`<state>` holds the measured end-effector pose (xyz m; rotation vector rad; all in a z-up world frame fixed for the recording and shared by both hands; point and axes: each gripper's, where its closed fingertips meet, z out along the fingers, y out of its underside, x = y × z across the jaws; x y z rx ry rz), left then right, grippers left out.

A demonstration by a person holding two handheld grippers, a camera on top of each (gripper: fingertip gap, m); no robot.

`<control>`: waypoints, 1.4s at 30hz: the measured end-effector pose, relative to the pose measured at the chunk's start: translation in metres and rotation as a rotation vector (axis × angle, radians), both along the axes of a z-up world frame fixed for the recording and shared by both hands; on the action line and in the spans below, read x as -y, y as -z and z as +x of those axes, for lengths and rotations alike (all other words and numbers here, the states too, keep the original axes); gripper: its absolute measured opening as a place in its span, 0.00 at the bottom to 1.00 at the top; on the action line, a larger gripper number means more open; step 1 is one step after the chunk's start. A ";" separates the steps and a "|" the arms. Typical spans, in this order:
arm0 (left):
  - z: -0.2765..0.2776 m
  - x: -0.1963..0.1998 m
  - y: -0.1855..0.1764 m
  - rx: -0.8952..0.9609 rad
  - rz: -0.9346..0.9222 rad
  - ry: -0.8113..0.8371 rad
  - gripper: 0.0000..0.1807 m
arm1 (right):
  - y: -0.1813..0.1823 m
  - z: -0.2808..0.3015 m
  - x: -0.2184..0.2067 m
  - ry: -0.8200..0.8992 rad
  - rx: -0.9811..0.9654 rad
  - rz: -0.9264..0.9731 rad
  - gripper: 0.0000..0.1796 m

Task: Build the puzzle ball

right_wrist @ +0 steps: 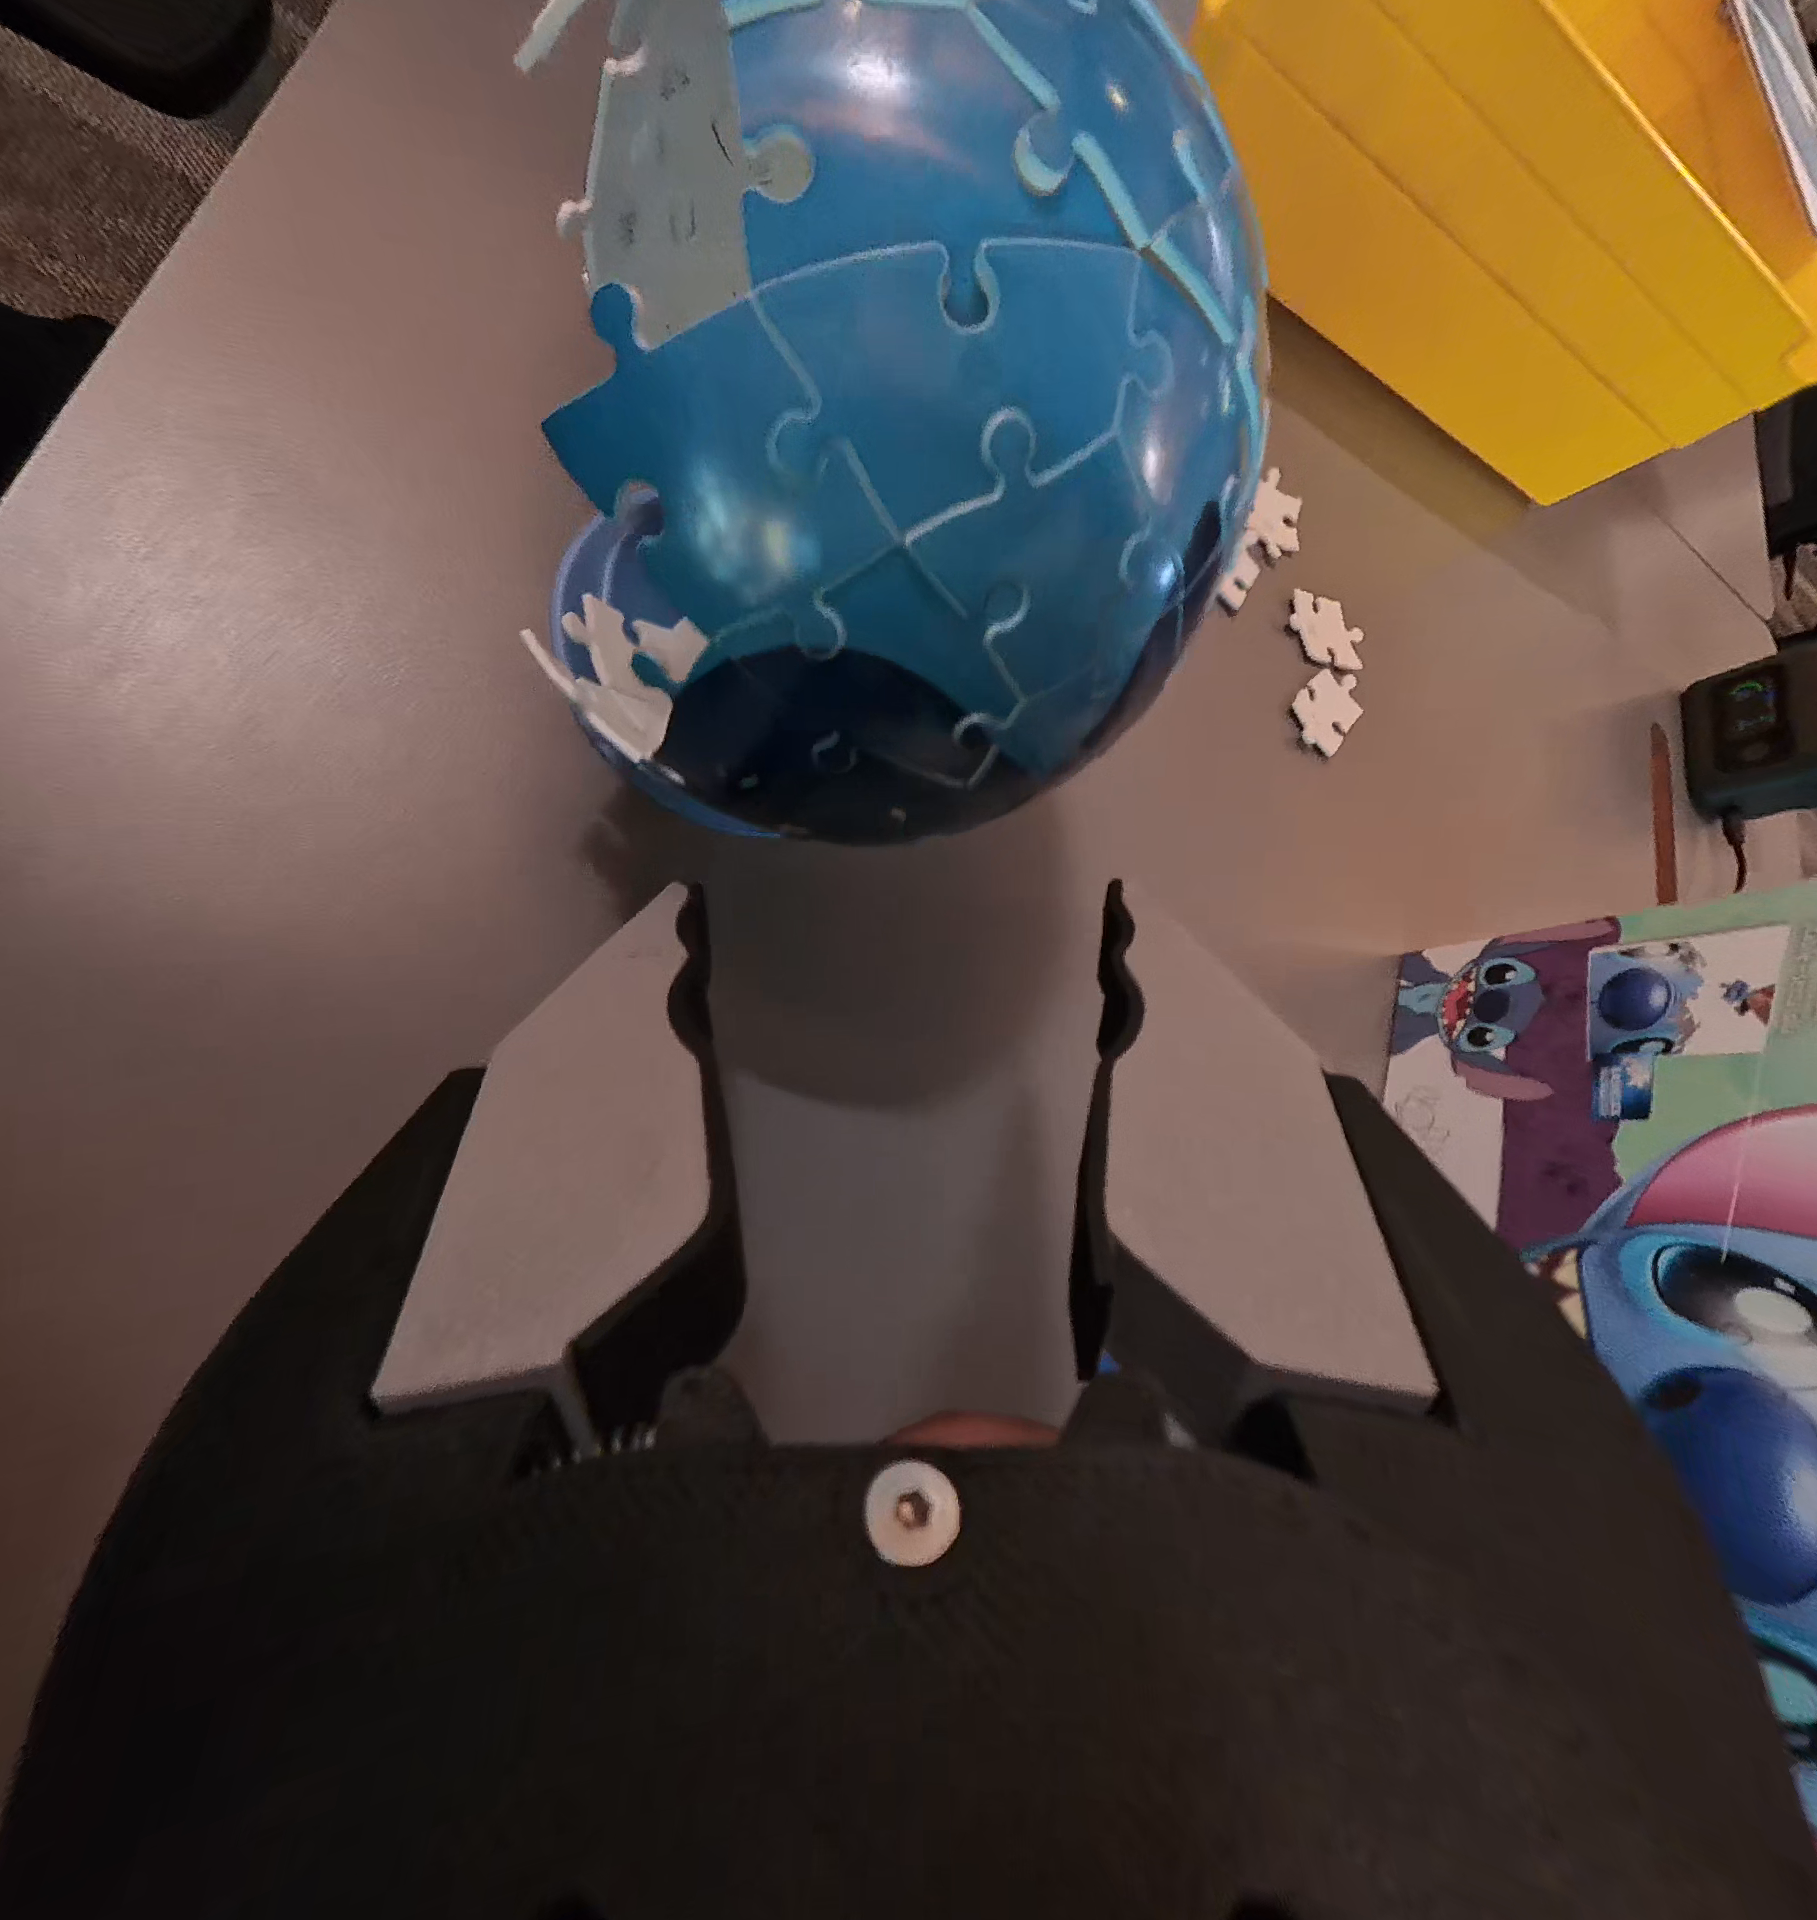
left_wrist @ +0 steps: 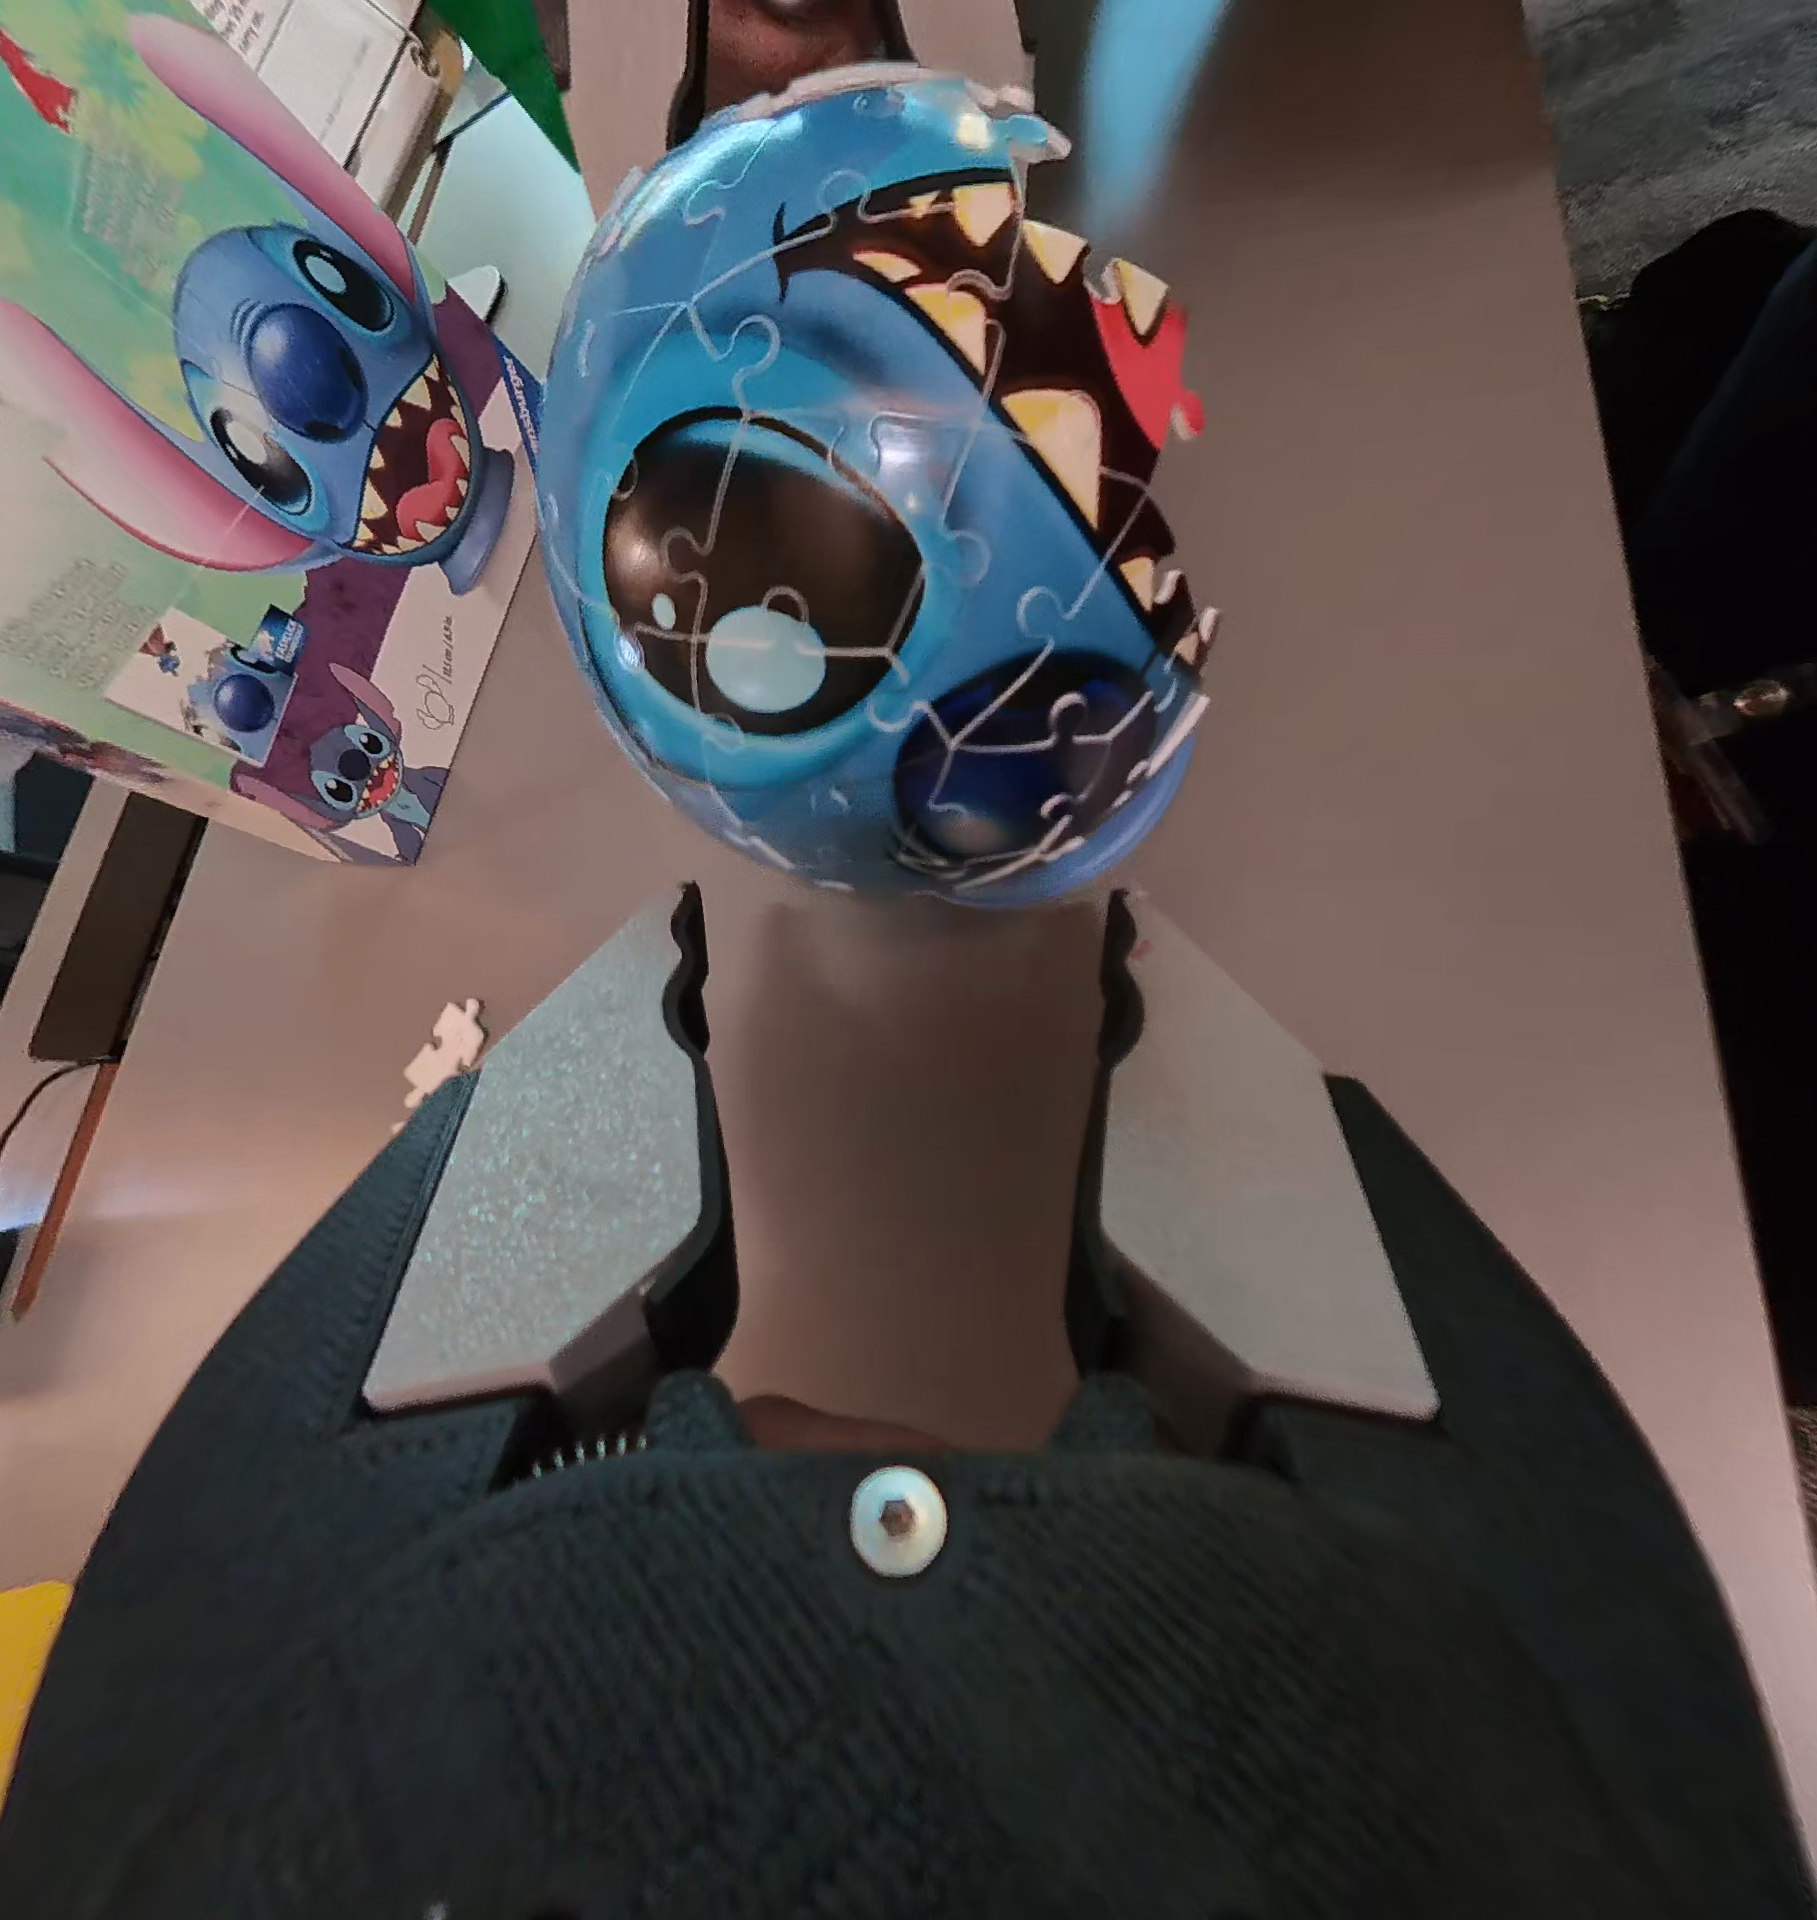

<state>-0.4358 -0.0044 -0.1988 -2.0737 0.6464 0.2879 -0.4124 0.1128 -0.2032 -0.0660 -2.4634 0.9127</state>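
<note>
Blue, partly assembled puzzle ball (left_wrist: 873,488) standing on the grey surface (left_wrist: 1351,727), just beyond both tongs. Left tongs (left_wrist: 902,904) and right tongs (right_wrist: 902,902) gape wide, empty. Loose white pieces (right_wrist: 1325,665) lie right; printed box (left_wrist: 218,416) far left.

Desk (right_wrist: 260,520): bare on the ball's left in the right wrist view, open for passage. Puzzle ball (right_wrist: 914,436): blocks the way just ahead of both tools. Loose white pieces (right_wrist: 1325,665): scattered to its right. Yellow box (right_wrist: 1506,229): beyond them, closing the far corner. Picture box (left_wrist: 208,416): beside the ball, near it.
</note>
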 end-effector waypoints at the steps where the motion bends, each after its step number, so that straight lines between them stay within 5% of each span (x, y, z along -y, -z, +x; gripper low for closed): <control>1: 0.000 0.004 0.000 0.012 -0.004 -0.004 0.42 | -0.002 0.002 -0.004 0.009 0.005 -0.013 0.41; 13: -0.007 0.042 0.003 0.297 0.140 -0.164 0.43 | -0.061 0.040 -0.032 -0.004 0.089 -0.403 0.41; 29: -0.014 0.023 -0.022 0.402 0.298 -0.119 0.41 | -0.070 0.041 -0.039 -0.016 0.159 -0.535 0.39; 42: -0.001 0.039 -0.019 0.365 0.287 -0.154 0.41 | -0.060 0.054 -0.031 0.038 0.129 -0.439 0.40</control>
